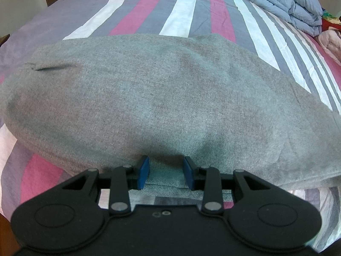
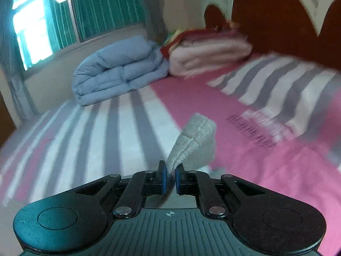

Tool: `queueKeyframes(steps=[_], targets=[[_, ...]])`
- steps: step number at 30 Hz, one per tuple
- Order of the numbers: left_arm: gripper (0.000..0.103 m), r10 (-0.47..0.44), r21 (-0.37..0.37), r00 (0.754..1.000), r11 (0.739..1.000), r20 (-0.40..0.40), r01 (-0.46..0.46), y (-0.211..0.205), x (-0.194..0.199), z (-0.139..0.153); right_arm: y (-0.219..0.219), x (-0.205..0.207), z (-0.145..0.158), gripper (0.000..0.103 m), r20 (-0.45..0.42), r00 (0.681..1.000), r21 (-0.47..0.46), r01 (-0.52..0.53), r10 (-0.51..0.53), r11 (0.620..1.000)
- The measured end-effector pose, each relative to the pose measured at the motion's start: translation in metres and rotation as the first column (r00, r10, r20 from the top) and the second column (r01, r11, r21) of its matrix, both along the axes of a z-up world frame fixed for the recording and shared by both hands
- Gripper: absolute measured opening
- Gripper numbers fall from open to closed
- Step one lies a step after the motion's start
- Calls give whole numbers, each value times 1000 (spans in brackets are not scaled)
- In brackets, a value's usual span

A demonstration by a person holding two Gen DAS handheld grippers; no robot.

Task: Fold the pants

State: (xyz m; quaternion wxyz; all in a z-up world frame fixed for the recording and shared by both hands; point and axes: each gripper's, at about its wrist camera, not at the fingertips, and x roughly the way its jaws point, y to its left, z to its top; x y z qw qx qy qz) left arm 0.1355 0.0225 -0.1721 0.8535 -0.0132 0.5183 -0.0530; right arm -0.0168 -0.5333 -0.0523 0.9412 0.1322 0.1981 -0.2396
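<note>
Left tool [image 1: 166, 173], spread wide, straddles the pants [image 1: 162, 98] edge; right tool [image 2: 171, 178] pinches their hem.

You find no readable text in either view. The printed lettering on the striped bedsheet [image 2: 251, 132] is too blurred to make out.

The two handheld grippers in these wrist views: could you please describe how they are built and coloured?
Both are matte black plastic. The left gripper and right gripper each have two blue fingers on black linkage bars joined by silver pivot pins, flanked by large rounded housings with circular recesses. The right body has a ribbed top and a small crosshair mark. No cables or sleeves are visible.
</note>
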Motion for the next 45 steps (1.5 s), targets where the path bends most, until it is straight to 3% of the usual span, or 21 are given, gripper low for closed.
queueKeyframes(steps=[3,5,8,12,14,19,21,23,26,28,32,35,39,42,45], targets=[[27,-8,13,1000,1000,8,8,-2,-2,0,-21,-11,-46,9,-138,990,84,42,-30,996],[27,-9,10,1000,1000,6,9,-2,-1,0,-32,-17,-73,9,-169,984,170,83,-54,982],[27,-3,7,1000,1000,1,3,-2,0,0,-41,-19,-87,10,-161,985,268,110,-68,957],[27,-1,21,1000,1000,5,1,-5,-1,0,-51,-23,-80,36,-121,991,336,96,-59,937],[27,0,18,1000,1000,5,0,-5,-1,0,-52,-23,-76,52,-132,989,332,107,-66,937],[27,-4,16,1000,1000,3,4,-5,-1,0,-52,-28,-69,52,-174,978,246,159,-118,956],[27,-6,17,1000,1000,2,6,-5,0,0,-54,-33,-62,52,-205,954,148,251,-219,957],[27,-6,17,1000,1000,2,6,-5,0,0,-60,-43,-53,52,-174,944,118,303,-281,946],[27,-6,20,1000,1000,4,6,-6,0,0,-55,-48,-37,52,-67,978,142,206,-199,968],[27,-5,18,1000,1000,5,4,-6,0,0,-46,-38,-36,52,-73,990,145,132,-123,981],[27,-9,18,1000,1000,5,9,-6,0,0,-31,-15,-62,52,-169,984,172,78,-48,982],[27,-11,16,1000,1000,5,11,-6,0,0,-31,-8,-89,52,-325,946,140,72,-23,988],[28,-15,12,1000,1000,4,15,-5,0,1,-31,-19,-89,54,-339,939,156,115,-56,981],[33,-24,6,1000,1000,0,24,-5,1,3,-16,-21,-72,55,-287,957,127,73,-34,989],[50,-42,3,999,999,-4,42,-9,1,5,20,-11,-61,55,-244,968,71,-33,50,997]])
